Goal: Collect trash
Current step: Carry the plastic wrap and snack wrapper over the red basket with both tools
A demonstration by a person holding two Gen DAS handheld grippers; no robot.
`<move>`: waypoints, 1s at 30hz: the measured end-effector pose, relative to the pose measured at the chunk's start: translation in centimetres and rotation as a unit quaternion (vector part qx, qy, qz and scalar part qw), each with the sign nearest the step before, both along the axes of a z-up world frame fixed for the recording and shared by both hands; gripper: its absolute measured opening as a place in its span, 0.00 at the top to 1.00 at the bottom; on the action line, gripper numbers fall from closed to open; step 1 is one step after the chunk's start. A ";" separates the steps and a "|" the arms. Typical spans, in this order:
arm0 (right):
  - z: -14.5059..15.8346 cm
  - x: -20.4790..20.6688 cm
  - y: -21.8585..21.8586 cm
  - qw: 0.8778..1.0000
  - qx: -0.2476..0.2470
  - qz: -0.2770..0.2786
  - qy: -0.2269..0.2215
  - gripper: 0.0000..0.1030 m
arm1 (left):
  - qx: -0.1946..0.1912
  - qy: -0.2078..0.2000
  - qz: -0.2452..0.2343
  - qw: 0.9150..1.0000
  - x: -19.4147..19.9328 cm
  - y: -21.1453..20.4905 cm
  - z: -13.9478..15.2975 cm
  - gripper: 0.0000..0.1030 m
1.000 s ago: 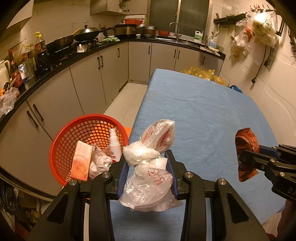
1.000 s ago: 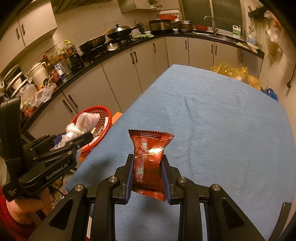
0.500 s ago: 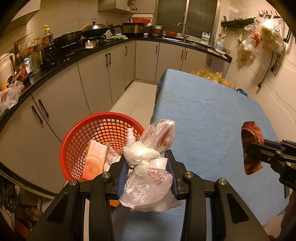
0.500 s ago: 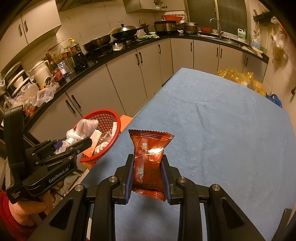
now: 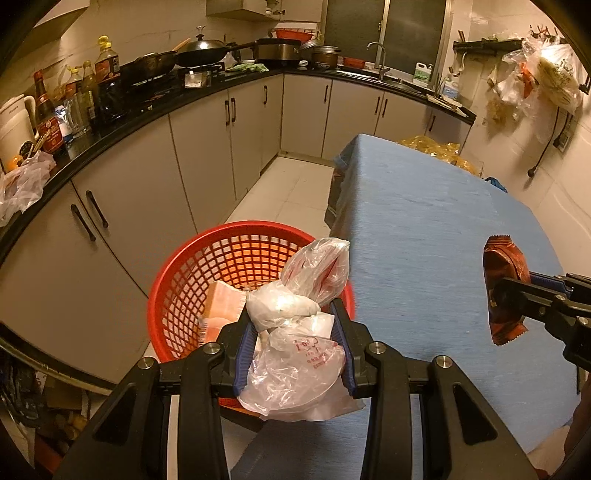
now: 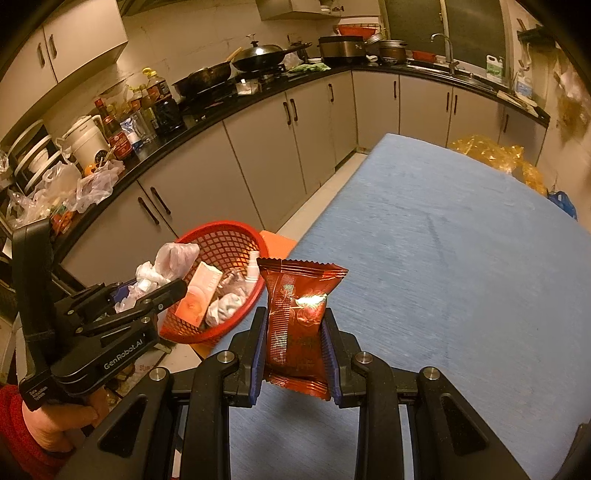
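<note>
Jaws grip trash over blue table (image 6: 443, 240) (kitchen).

Warm, yellowish indoor light fills both views, dim toward the corners, where the round fisheye frame goes black. Straight cabinet (image 5: 207, 155) edges bow strongly near the rim. A sharp glare spot sits on the shiny red snack packet (image 6: 301, 321), and softer highlights show on the crumpled plastic bag (image 5: 295, 332). The blue worktop (image 6: 443, 258) is evenly lit, with a faint smear of motion blur at its far right edge in the right wrist view. The window (image 5: 384, 33) is dark.
</note>
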State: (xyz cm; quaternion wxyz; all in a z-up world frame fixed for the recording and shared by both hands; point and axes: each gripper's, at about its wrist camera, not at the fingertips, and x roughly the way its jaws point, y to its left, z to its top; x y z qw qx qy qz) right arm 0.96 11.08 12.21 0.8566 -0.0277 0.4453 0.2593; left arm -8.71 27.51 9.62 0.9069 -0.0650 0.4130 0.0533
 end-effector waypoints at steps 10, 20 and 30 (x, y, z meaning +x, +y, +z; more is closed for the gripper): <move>-0.4 1.1 3.5 1.000 -0.002 0.016 0.007 0.71 | -0.005 0.009 0.006 1.000 0.6 2.4 -0.9 0.64; -1.0 2.6 6.4 0.999 -0.001 0.034 0.020 0.71 | -0.008 0.022 0.015 1.000 0.7 3.8 -1.9 0.64; -1.4 3.9 7.7 0.999 0.003 0.041 0.032 0.71 | -0.013 0.026 0.033 0.999 0.9 5.2 -2.3 0.64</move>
